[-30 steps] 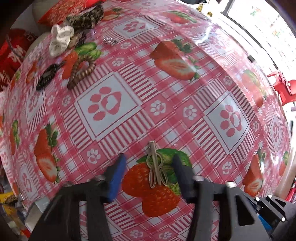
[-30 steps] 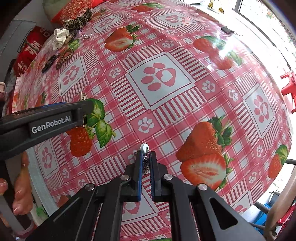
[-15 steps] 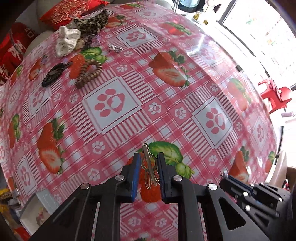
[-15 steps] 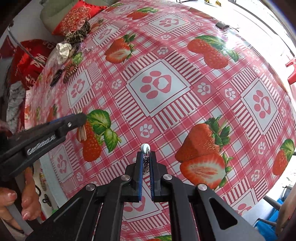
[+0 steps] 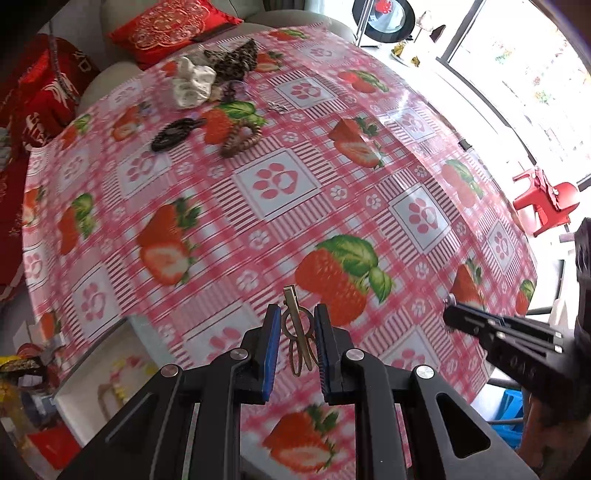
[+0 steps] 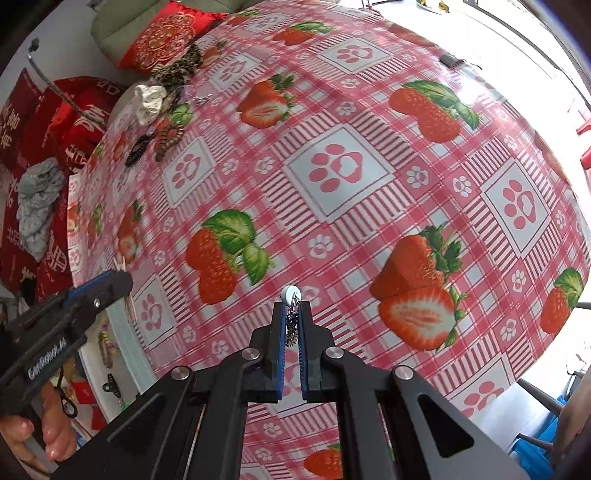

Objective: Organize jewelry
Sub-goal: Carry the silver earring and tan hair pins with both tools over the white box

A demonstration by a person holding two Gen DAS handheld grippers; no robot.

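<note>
With both loads held clear above the near edge of the table, the left gripper pinches a gold hair clip only by its loops (a loose-looking hold) while the right gripper clamps a pearl-tipped earring, so either piece could slip and drop to the floor.

The left wrist camera is sitting behind its own tongs, looking forward and down across the table toward the far cushions, hovering close above the near edge. The right wrist camera is riding behind its tongs, tilting down over the same table from farther right. Both views are sharing the strawberry cloth and the far cluster: the white scrunchie and the red cushion. Each view is catching the other tongs at its edge, the right tongs and the left tongs.
</note>
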